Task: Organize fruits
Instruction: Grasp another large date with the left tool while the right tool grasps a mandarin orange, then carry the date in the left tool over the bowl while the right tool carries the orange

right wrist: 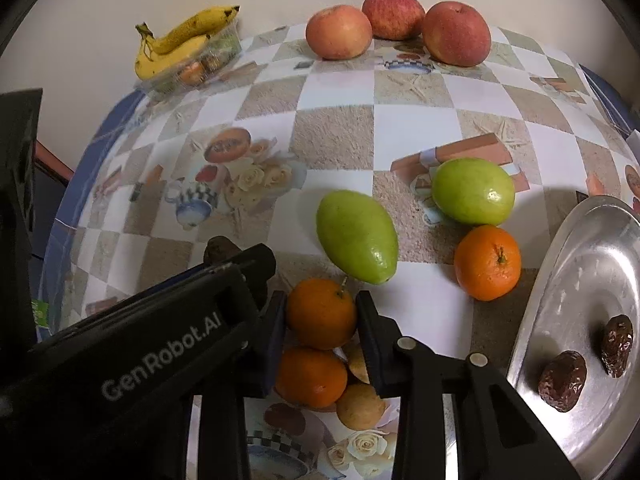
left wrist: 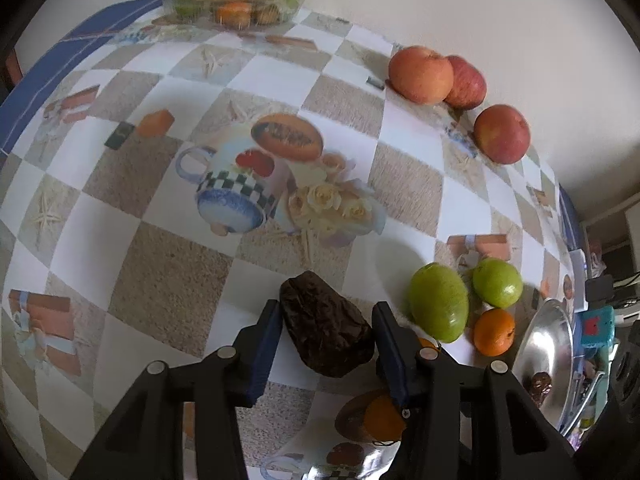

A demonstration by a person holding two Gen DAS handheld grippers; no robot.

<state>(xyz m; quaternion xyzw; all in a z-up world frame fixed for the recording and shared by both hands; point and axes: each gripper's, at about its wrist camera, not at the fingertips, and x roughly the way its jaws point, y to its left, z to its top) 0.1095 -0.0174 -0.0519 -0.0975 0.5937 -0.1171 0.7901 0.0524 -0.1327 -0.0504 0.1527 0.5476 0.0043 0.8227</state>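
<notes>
Checkered cloth [right wrist: 332, 136] under a cream wall, and I'm using the steel plate [right wrist: 580, 280] as my marker. Far left of it, bananas [right wrist: 180, 40] top a clear tub. My left gripper [left wrist: 326, 322] brackets a dark date [left wrist: 326, 326], fingers near its sides, contact unclear. My right gripper [right wrist: 322, 314], left of the plate, straddles an orange [right wrist: 320, 312], seemingly touching. Two dates [right wrist: 562, 380] lie on the plate.
</notes>
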